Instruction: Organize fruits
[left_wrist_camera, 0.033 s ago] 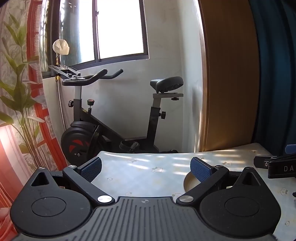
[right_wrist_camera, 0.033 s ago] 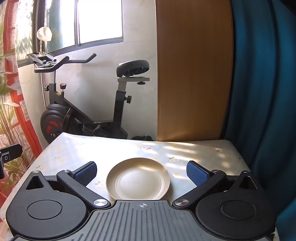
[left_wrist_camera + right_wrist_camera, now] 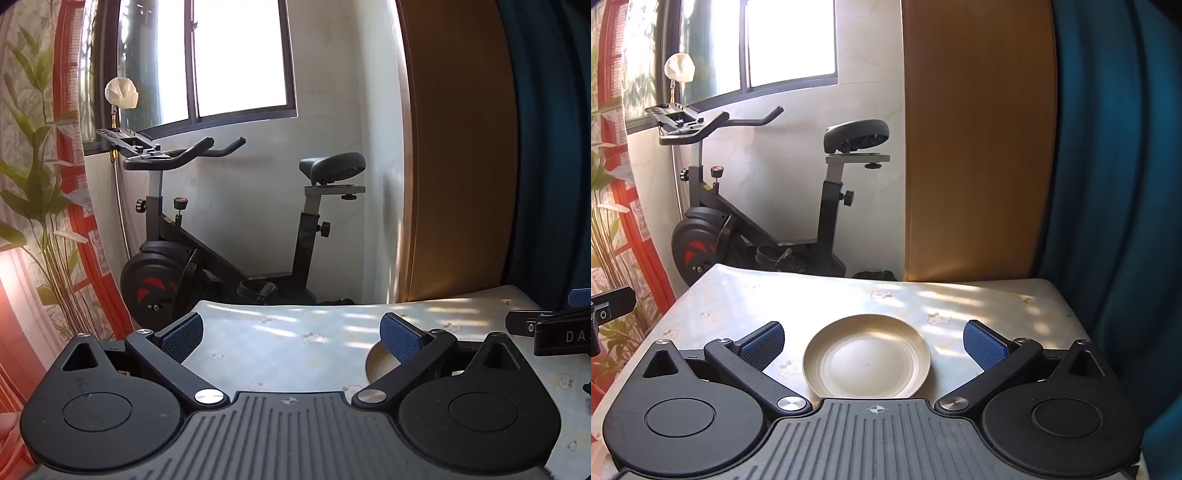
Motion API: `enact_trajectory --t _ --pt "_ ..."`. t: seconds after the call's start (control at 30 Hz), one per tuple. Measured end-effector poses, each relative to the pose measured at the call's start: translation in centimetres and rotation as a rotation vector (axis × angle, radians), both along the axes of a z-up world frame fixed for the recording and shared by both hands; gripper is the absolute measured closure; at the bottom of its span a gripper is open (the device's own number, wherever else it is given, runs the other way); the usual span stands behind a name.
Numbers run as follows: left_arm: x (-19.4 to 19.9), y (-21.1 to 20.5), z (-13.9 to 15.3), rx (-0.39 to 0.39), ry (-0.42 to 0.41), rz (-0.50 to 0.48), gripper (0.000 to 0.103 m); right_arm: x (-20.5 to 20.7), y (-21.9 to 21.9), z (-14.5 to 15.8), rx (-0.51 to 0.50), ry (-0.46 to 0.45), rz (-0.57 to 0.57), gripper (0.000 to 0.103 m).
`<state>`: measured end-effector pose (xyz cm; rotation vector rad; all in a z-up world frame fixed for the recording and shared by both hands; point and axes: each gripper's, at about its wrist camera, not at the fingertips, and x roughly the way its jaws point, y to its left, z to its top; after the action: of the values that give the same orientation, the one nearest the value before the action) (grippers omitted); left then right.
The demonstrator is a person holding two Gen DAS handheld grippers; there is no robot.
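Both wrist views low over the near edge of the table (image 3: 960, 295), facing its far edge. Left view nearer the left edge. Shared: exercise bike (image 3: 221, 251), window (image 3: 790, 40), plate (image 3: 866, 360).

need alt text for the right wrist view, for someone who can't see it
An open right hand-held gripper hangs low over a table with an empty cream plate lying between its blue fingers. Behind the table stand an exercise bike, a window and a wooden panel, with a blue curtain at right.
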<state>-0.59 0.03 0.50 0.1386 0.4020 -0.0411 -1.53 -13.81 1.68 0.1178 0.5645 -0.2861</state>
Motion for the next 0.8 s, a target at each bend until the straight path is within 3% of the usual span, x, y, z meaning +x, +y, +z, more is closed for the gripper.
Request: enact_trajectory --t 0.8 --pt "-0.1 -0.2 0.0 0.018 -0.015 0.003 0.0 -0.4 0.4 0.2 -0.007 -0.007 -0.008 0.0"
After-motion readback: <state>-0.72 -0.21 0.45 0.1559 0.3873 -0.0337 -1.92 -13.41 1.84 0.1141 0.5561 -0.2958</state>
